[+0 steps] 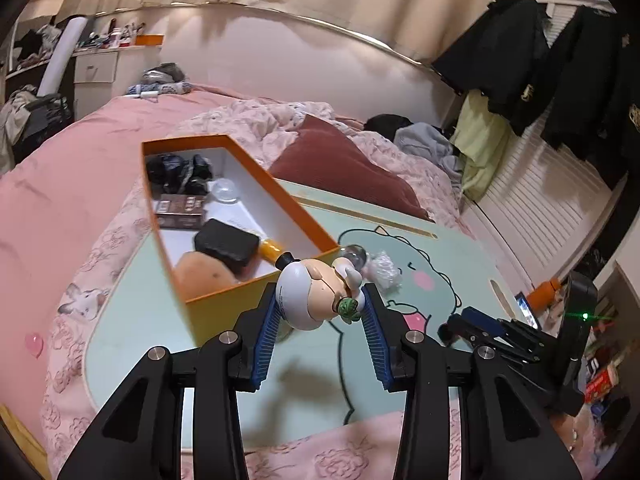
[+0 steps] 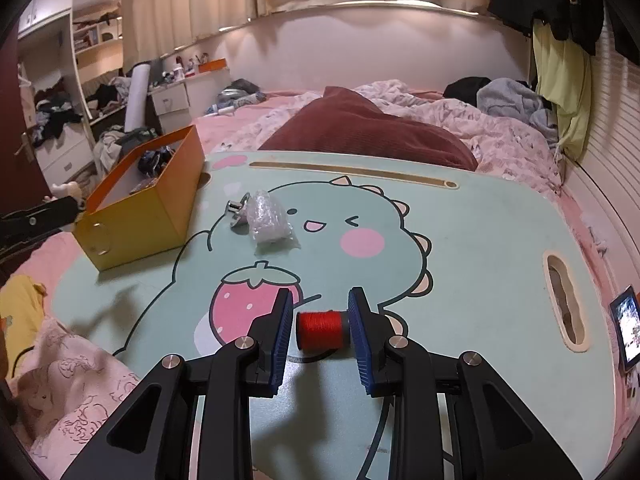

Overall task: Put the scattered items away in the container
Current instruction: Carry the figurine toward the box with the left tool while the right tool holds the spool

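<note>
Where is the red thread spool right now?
In the right wrist view the red thread spool sits low and central, clamped between the right gripper's blue fingers above the lap table, near the printed strawberry.

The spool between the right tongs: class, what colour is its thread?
Red; the spool shows best in the right wrist view.

Pink bed [image 2: 304, 104] — cream curtains [image 2: 192, 4] — cluttered shelves [image 2: 92, 36]

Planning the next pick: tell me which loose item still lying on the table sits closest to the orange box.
The shiny metal knob, lying between the orange box and the crumpled clear plastic bag, which is farther off.
</note>
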A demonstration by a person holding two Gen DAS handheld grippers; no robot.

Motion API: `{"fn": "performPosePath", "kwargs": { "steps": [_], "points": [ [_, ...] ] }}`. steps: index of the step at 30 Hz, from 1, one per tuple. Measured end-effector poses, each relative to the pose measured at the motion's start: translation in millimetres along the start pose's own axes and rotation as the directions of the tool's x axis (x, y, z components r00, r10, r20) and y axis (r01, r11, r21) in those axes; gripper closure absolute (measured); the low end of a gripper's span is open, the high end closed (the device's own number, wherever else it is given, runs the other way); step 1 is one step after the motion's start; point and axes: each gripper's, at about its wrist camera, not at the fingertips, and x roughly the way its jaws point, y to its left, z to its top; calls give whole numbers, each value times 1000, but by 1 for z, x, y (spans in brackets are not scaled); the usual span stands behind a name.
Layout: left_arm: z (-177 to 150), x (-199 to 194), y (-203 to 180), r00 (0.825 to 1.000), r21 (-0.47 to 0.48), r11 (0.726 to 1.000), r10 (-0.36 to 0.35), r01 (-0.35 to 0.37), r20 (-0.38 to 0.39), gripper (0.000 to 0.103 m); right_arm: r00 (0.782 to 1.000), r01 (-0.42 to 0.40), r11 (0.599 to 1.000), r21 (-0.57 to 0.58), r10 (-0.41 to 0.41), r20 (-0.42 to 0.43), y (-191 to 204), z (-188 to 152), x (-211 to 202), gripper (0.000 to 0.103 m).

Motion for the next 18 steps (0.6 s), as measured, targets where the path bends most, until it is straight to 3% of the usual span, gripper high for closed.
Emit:
{"fn": "performPosePath", "kwargs": {
  "steps": [15, 17, 18],
  "points": [
    [22, -29, 21, 995, -20, 999, 29, -28, 92, 61, 999, 41, 997, -65, -41, -10, 13, 4, 4, 83],
    [18, -27, 23, 996, -23, 999, 32, -30, 80, 61, 998, 51, 997, -60, -52, -17, 11, 4, 6, 78],
    [17, -25, 23, 997, -25, 999, 32, -30, 73, 61, 998, 56, 997, -54, -57, -16, 10, 4, 6, 69]
  ]
}}
